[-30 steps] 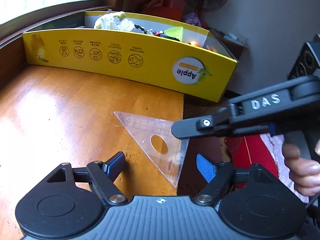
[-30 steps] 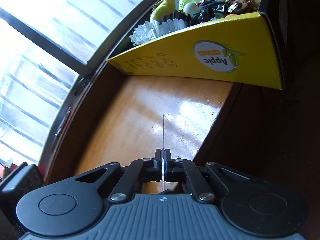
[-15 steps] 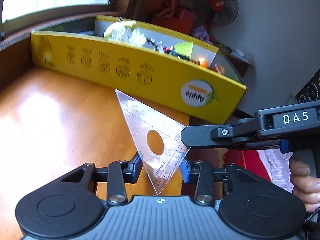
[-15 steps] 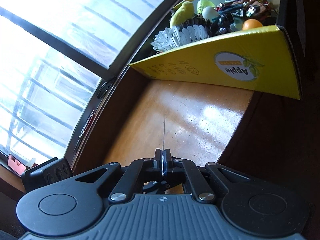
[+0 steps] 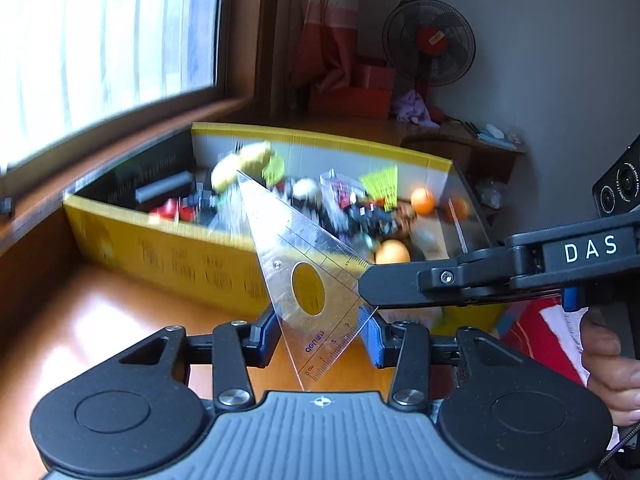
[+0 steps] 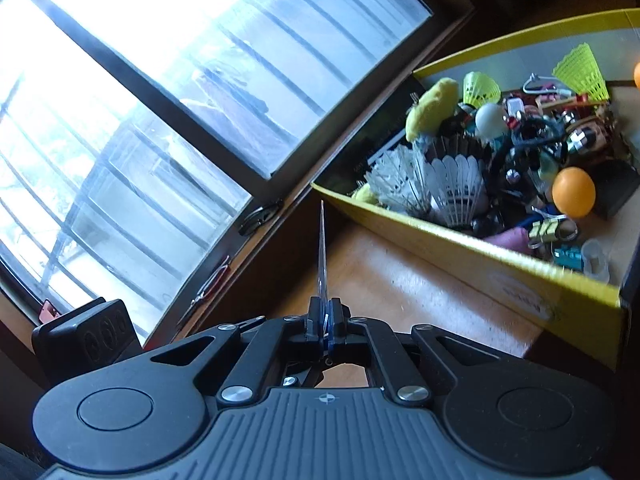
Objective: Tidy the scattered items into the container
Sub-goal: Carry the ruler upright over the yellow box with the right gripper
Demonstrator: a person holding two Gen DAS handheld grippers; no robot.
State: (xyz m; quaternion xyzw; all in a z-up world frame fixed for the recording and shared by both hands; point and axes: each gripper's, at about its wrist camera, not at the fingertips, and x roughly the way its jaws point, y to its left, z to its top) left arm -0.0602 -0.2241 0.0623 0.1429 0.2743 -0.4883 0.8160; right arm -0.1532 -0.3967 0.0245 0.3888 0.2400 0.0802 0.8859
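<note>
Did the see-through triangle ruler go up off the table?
Yes. The triangle ruler, pinched in the right claw, rose from the table toward the yellow box.

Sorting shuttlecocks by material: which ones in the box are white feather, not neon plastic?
The two white feather shuttlecocks by the yellow box's near wall; the neon-yellow ones lie farther back.

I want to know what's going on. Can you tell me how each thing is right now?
clear triangle ruler: lifted off the table, pinched at one edge.
right gripper: shut on the ruler.
left gripper: open, fingers either side of the ruler; contact unclear.
yellow box: open on top, full of small items.
fan: blurred, can't tell if spinning.
</note>
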